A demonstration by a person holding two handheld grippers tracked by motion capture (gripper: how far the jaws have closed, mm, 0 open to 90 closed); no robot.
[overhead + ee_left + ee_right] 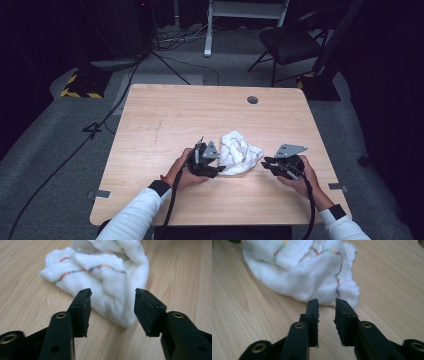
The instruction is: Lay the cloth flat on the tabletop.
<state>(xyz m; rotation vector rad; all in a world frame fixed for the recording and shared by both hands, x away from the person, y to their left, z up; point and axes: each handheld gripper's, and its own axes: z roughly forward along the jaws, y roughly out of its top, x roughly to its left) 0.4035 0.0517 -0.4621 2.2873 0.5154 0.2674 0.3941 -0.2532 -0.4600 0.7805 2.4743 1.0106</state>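
Two grippers closing in on a crumpled white cloth (pixel 240 152), nothing gripped yet.

Nearest the person, both hands are resting low on the wooden table (pixel 165 115), each holding a gripper aimed inward at the cloth lying bunched between them. The left gripper (pixel 112 311) is standing wide open, its jaws straddling the near fold of the cloth without pinching it (the fabric is sitting just ahead of the pads, as far as its own view shows). The right gripper (pixel 327 315) is parted only narrowly and holding nothing, with bare wood between it and the cloth's stitched edge. Farther off, the far half of the table is lying bare, and a chair (pixel 292 45) is standing beyond it. Judging from this, the work is barely starting: the cloth is heaped and unhandled, so grasping and whatever spreading or folding follows are all left.
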